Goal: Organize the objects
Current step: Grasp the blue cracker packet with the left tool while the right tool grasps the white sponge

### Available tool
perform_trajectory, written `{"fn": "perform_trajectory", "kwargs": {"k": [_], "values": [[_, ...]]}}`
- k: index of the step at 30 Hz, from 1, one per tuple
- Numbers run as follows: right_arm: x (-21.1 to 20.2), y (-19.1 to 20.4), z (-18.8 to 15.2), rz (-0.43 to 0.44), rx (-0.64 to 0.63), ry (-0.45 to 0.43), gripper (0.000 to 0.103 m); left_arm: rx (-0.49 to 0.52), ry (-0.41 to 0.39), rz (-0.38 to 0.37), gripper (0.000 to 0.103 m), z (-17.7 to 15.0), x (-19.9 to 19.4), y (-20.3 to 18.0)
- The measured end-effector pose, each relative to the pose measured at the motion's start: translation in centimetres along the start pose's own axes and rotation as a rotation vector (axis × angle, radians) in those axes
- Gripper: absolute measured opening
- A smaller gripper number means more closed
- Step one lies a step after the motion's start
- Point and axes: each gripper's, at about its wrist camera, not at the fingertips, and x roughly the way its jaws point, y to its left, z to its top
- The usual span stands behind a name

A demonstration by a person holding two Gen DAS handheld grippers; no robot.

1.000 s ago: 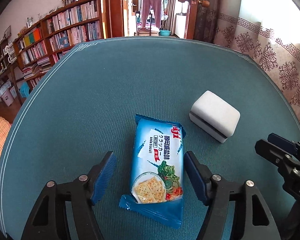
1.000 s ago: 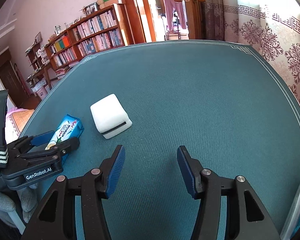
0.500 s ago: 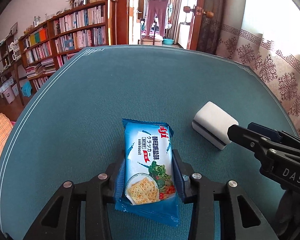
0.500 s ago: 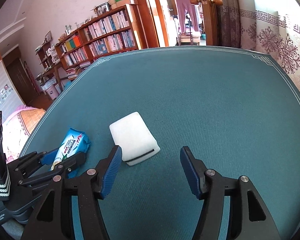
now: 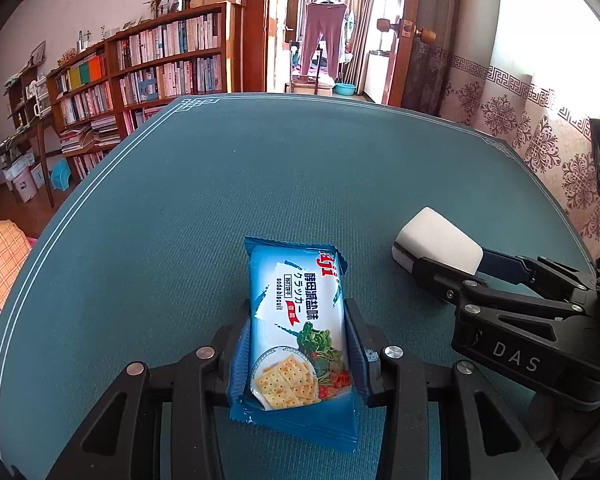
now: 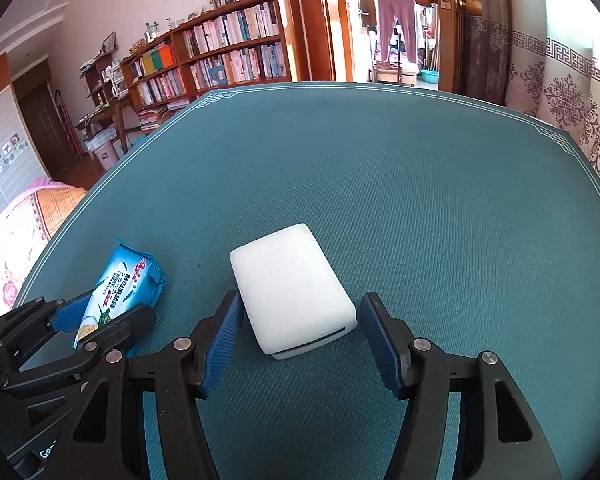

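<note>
A blue pack of soda crackers (image 5: 298,320) lies lengthwise between the fingers of my left gripper (image 5: 298,332), which is shut on its sides, low over the teal table (image 5: 240,184). The pack also shows in the right wrist view (image 6: 120,284), held by the left gripper (image 6: 100,314). A white sponge block (image 6: 290,286) with a dark seam lies on the table between the open blue pads of my right gripper (image 6: 300,312); the pads stand apart from its sides. In the left wrist view the sponge (image 5: 440,242) sits at the tips of the right gripper (image 5: 456,264).
The teal cloth (image 6: 420,184) has a white border line near its edges. Bookshelves (image 5: 148,76) stand beyond the table's left side, a patterned curtain (image 5: 540,136) along the right, and a doorway with hanging trousers (image 5: 324,36) behind.
My left gripper closed on the cracker pack and holds it. My right gripper moved forward and left until its open fingers came to either side of the sponge.
</note>
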Motion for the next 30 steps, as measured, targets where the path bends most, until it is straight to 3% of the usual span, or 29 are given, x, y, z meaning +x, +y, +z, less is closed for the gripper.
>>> {"fn": "perform_trajectory", "kwargs": {"k": [8, 30], "values": [[-0.4, -0.1, -0.3, -0.01, -0.001, -0.006, 0.052, 0.003, 0.001, 0.006, 0.044, -0.2, 0.1, -0.1], [-7.4, -2.4, -5.3, 0.015, 0.156, -0.047, 0.051, 0.04, -0.037, 0.049, 0.044, -0.6, -0.6, -0.6]]}}
